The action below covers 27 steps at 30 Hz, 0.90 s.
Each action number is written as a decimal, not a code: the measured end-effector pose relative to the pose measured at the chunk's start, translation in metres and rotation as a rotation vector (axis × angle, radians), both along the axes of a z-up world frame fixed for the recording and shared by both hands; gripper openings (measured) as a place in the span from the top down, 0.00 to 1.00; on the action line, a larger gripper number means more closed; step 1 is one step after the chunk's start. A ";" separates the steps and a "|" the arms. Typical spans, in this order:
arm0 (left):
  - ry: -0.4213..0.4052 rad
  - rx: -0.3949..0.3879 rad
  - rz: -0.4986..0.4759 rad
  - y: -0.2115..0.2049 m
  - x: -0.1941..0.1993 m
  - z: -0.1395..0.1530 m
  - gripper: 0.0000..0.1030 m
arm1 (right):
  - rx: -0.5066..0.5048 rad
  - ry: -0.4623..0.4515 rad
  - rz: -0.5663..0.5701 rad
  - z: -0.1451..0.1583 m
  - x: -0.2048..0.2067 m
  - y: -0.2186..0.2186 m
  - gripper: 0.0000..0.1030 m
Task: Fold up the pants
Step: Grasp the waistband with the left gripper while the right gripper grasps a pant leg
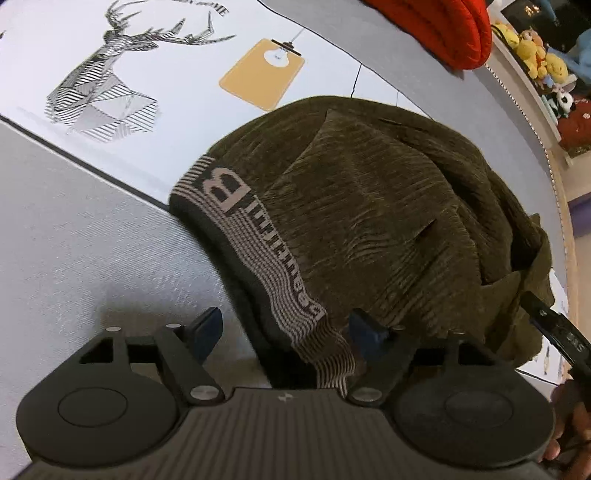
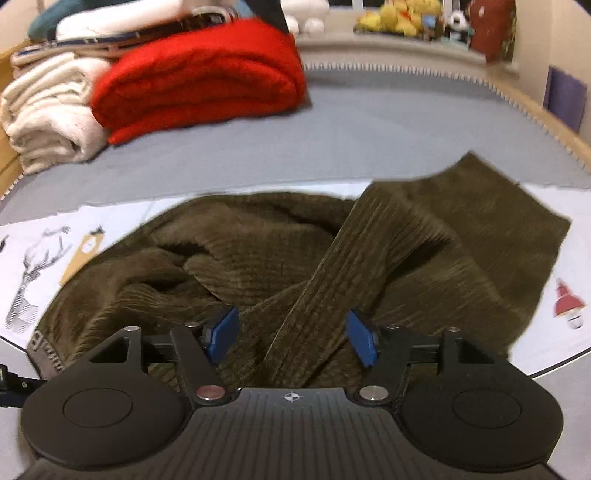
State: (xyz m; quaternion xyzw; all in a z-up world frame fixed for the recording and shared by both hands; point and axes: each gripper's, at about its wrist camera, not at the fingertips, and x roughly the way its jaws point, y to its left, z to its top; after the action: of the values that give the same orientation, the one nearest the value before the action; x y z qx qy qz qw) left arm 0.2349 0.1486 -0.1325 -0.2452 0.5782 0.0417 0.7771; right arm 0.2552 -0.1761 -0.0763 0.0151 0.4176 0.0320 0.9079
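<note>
**Olive pants heaped on the bed, both grippers open over them**

The pants (image 2: 258, 258) lie in a rumpled heap on a white printed sheet (image 1: 177, 48) that covers part of a grey bed (image 2: 369, 133). They are olive-brown corduroy, with a striped waistband (image 1: 236, 221) bearing a large letter B, and they are not folded flat: one leg (image 2: 480, 229) runs out toward the far right, and another strip of the fabric crosses over the pile on a slant.

The left gripper (image 1: 286, 328) hangs over the waistband end. Its fingers (image 1: 207, 328) stand wide apart, and the band's end droops between them; the pads do not seem to press on it, though the right-hand pad is half hidden by the cloth, so I would not swear to it. The left-hand pad is over bare grey bed, just beside the pants.

The right gripper (image 2: 291, 336) sits over the middle of the heap, fingers (image 2: 221, 332) also spread wide. The slanting strip of corduroy passes between the blue pads, with gaps showing on both sides, so nothing is gripped there.

On the sheet, beyond the pants, a striped deer print (image 1: 107, 74) and a tan tag-shaped print (image 1: 262, 74) show. At the far end of the bed a folded red blanket (image 2: 199, 77) rests against rolled cream towels (image 2: 48, 114). Plush toys (image 2: 399, 18) line a ledge behind. A hand (image 1: 569, 435) shows at the lower right edge of the left view.
</note>
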 end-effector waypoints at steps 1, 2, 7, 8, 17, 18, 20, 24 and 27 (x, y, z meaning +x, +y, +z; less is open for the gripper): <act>0.006 0.006 -0.003 -0.002 0.003 -0.003 0.22 | -0.009 0.017 -0.001 -0.007 0.005 0.003 0.33; 0.011 0.010 -0.004 -0.004 0.005 -0.005 0.22 | -0.022 0.033 -0.002 -0.014 0.008 0.006 0.32; 0.013 0.042 -0.042 -0.015 0.010 -0.011 0.27 | -0.097 0.044 0.007 -0.030 0.019 0.017 0.35; 0.016 0.052 -0.050 -0.017 0.010 -0.013 0.30 | -0.116 0.037 0.008 -0.030 0.019 0.017 0.47; -0.073 0.176 -0.113 -0.021 -0.001 0.015 0.81 | -0.085 -0.046 -0.003 0.031 -0.013 -0.031 0.94; -0.094 0.189 -0.115 -0.018 -0.005 0.023 0.83 | -0.083 -0.062 0.009 0.044 -0.022 -0.038 0.94; -0.139 0.217 -0.116 -0.011 -0.012 0.039 0.85 | -0.089 -0.081 0.031 0.063 -0.039 -0.049 0.94; -0.234 0.271 -0.099 0.015 -0.036 0.074 0.88 | -0.165 -0.044 0.135 0.070 -0.089 -0.065 0.94; -0.273 0.330 -0.111 0.029 -0.050 0.091 0.88 | -0.190 0.072 0.254 0.051 -0.123 -0.067 0.94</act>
State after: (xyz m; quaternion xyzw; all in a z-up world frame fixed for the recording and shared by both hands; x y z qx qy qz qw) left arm 0.1848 0.1777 -0.0417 -0.0858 0.4656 0.0596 0.8788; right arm 0.1325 -0.2430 -0.0258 -0.1228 0.4494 0.1060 0.8785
